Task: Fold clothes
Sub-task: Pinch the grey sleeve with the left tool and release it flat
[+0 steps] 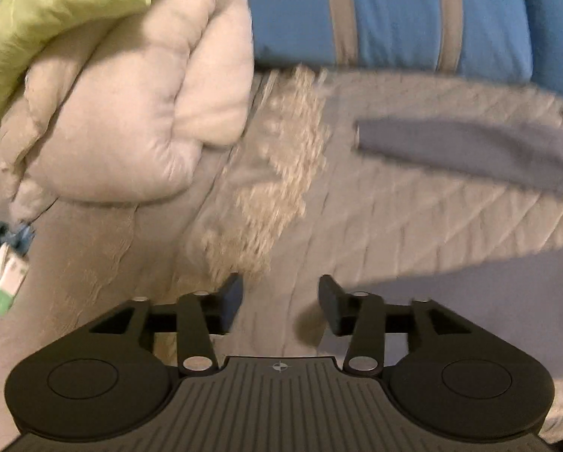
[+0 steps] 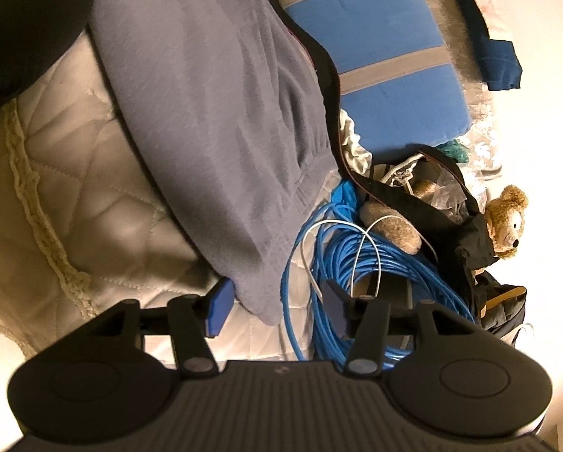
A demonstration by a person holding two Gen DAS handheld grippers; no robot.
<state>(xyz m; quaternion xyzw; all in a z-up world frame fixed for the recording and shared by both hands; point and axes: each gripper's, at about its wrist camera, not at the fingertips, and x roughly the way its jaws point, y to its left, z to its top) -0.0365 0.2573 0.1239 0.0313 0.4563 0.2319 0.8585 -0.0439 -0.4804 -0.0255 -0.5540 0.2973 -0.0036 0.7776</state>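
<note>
Left gripper (image 1: 279, 303) hangs half open over the quilt (image 1: 394, 218), nothing in it. Right gripper (image 2: 277, 309) gapes around the grey garment (image 2: 213, 113) hem, lower centre, pads apparently not pressing.

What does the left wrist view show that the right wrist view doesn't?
Only the left wrist view: a bunched cream comforter, a lime-green fabric above it, and the left tool, open and empty. Only the right wrist view: a coiled blue cable, a teddy bear, a black bag, and the right tool, open at the garment's edge. Both show the grey garment, the quilted bedspread and the blue striped cushion.
</note>
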